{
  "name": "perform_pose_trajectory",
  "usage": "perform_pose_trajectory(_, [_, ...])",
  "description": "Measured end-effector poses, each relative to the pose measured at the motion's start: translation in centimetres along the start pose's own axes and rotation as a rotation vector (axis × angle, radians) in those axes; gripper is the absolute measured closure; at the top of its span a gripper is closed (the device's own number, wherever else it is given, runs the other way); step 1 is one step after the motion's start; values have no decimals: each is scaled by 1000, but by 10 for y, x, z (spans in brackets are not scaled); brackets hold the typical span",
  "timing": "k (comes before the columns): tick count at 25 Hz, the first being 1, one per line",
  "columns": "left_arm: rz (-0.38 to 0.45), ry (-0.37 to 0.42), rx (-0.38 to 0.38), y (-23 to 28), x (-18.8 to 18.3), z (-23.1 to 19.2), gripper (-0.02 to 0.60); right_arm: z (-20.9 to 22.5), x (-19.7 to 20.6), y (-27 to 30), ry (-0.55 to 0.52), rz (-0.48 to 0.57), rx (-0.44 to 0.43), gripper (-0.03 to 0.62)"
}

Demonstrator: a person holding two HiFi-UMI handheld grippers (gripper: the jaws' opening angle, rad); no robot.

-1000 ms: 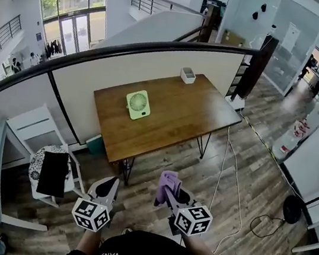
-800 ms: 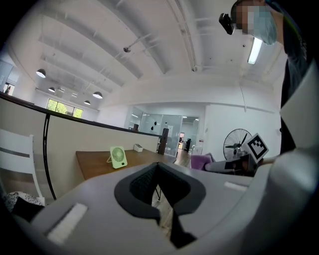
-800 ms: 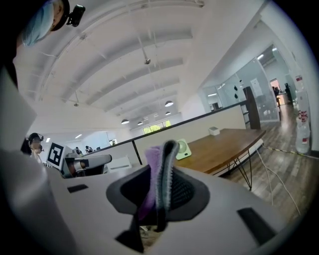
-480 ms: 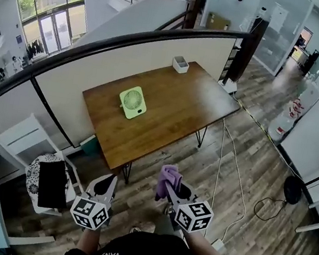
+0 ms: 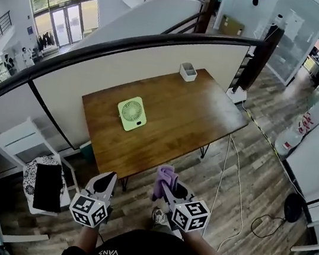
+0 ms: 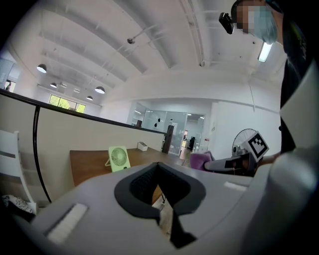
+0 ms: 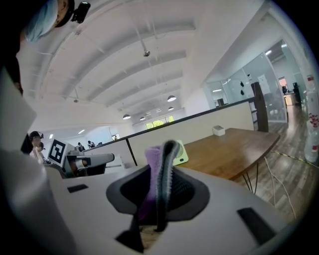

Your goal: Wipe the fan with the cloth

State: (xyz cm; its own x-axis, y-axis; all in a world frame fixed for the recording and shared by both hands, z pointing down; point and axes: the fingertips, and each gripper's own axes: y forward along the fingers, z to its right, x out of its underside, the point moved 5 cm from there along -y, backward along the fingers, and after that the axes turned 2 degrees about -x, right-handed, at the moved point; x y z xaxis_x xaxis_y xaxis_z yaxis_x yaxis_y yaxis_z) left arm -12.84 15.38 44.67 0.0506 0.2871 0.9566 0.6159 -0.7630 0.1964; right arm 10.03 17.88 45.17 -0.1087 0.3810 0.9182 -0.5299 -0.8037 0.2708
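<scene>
— Well, how is the left gripper (image 5: 109,177) set?
— It is seen clenched, with nothing between its jaws, and is held over the floor, short of the table (image 5: 208,125).
— And where is the fan (image 5: 131,113) found?
— It is propped on its stand toward the table's left part, well apart from both grippers. A small white box (image 5: 187,72) is set near the far edge.
— Is the cloth (image 5: 166,174) gripped?
— It is pinched in the right gripper (image 5: 167,186), with a purple fold left proud of the jaws.
— How is the approach best made?
— The table's near edge should be reached first. The fan looks light, so it is probably best steadied with the closed left gripper while the loose fold is drawn gently across the grille. Otherwise it may be pushed over.
</scene>
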Motion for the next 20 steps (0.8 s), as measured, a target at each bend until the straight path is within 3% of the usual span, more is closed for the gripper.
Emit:
perform_pose_trajectory(13, [51, -63, -138, 87, -3, 15, 571, 98, -45, 45, -60, -44, -136, 502])
perform_pose_trajectory(20, [27, -87, -186, 106, 1, 10, 571, 118, -53, 69, -56, -74, -190, 502])
